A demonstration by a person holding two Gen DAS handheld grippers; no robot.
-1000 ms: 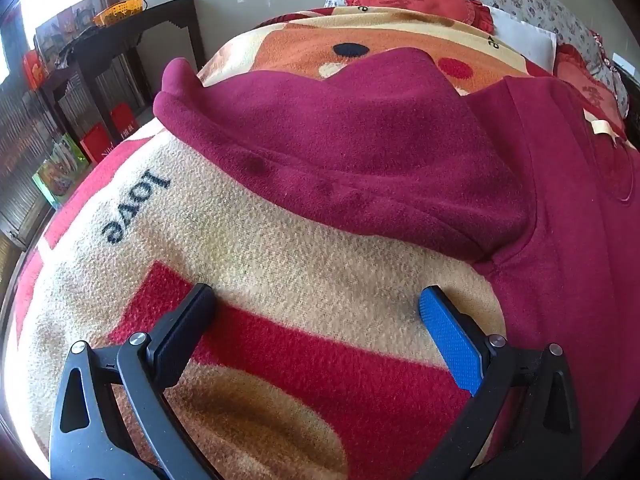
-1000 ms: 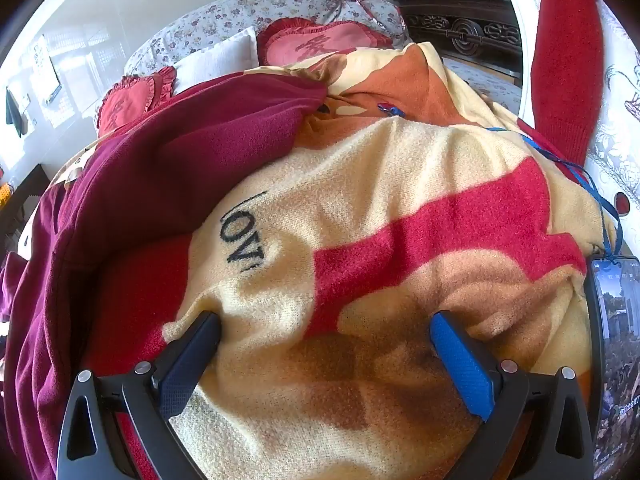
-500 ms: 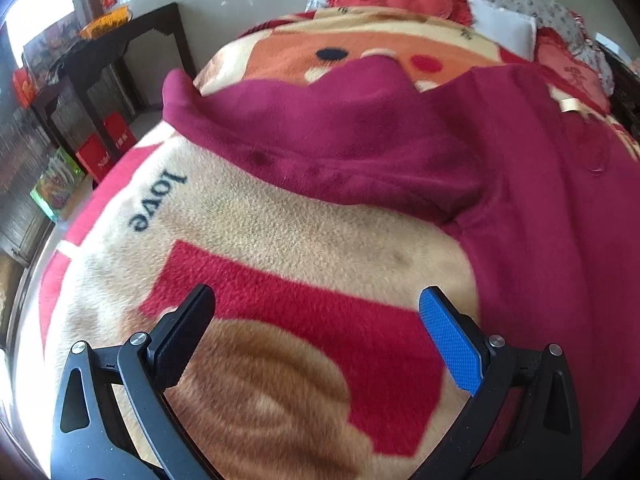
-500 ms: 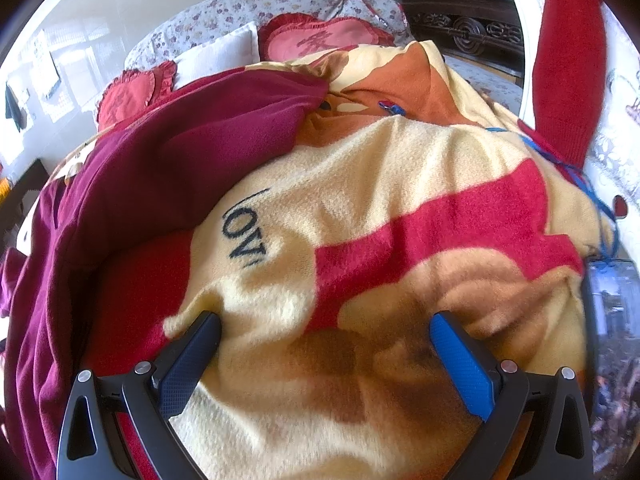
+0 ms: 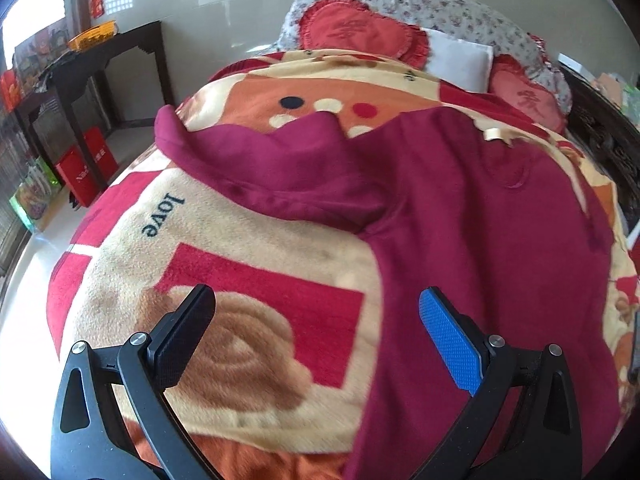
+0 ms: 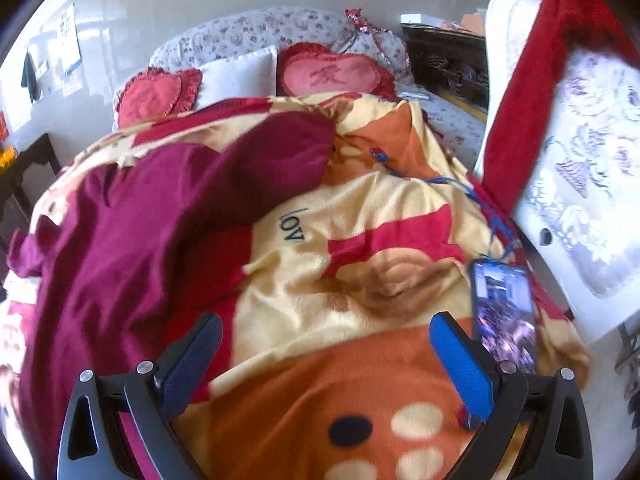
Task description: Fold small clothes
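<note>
Left wrist view: left claw spread wide and empty, poised above a fleece bed blanket patterned in cream, red and orange. Just ahead and to the right, a maroon long-sleeved fleece top spread on that blanket, one sleeve stretched out leftward, body running down toward the blue pad. Beyond, red heart-shaped frilled cushions at the head of the bed. Right wrist view: right claw likewise parted, gripping nothing, over bare blanket; same maroon top to the left, its other sleeve angled up toward the cushions. Dark smartphone with lit screen lying just beside the blue pad. Likely soft, light, limp and prone to sagging; probably best pinched at a cuff or the hem edge.
</note>
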